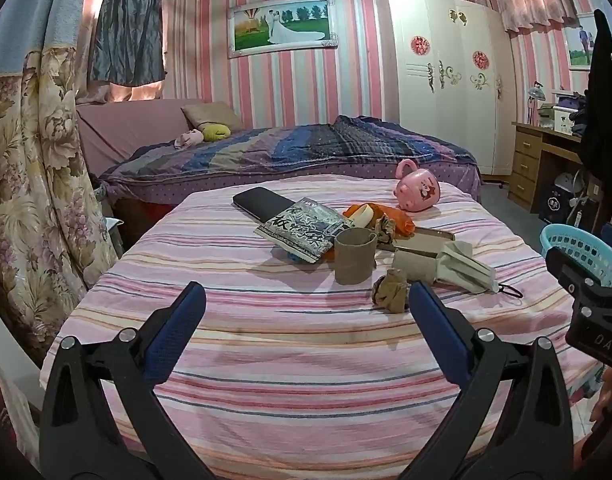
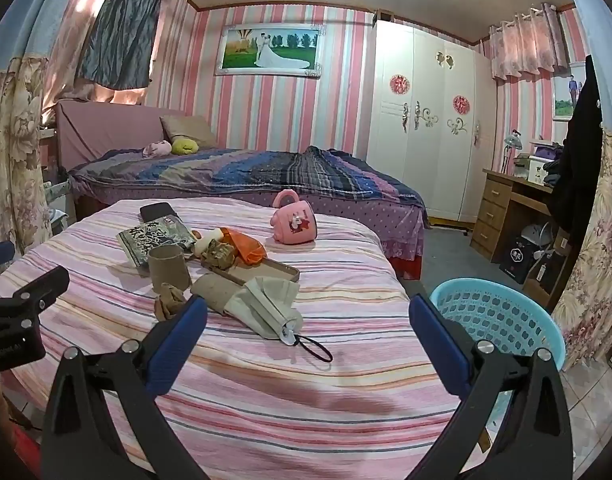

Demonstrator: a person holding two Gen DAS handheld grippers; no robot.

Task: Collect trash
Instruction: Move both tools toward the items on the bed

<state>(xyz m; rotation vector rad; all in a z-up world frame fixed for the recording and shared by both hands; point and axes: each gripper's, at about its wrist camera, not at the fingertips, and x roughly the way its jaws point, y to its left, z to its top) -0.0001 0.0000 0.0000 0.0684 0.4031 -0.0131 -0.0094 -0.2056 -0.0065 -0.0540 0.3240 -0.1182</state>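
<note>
On the striped bed (image 1: 266, 344) lie an upright cardboard tube (image 1: 354, 255) (image 2: 169, 267), a lying cardboard tube (image 1: 413, 265) (image 2: 214, 286), a crumpled brown paper ball (image 1: 390, 291) (image 2: 168, 303), another brown wad (image 1: 385, 227) (image 2: 218, 255) and an orange bag (image 1: 397, 216) (image 2: 246, 249). My left gripper (image 1: 306, 300) is open above the near bedding, short of the pile. In the right wrist view my right gripper (image 2: 307, 312) is open too, with nothing between its fingers. A light blue basket (image 2: 501, 320) (image 1: 581, 252) stands right of the bed.
Also on the bed: a folded beige umbrella (image 2: 266, 304) (image 1: 465, 266), a book (image 1: 302, 230) (image 2: 154, 236), a black case (image 1: 262, 202), a pink mug (image 2: 294, 222) (image 1: 419, 191) and a flat tin (image 2: 266, 272). A second bed (image 2: 246, 172), wardrobe (image 2: 425, 120) and desk (image 2: 505, 204) stand behind.
</note>
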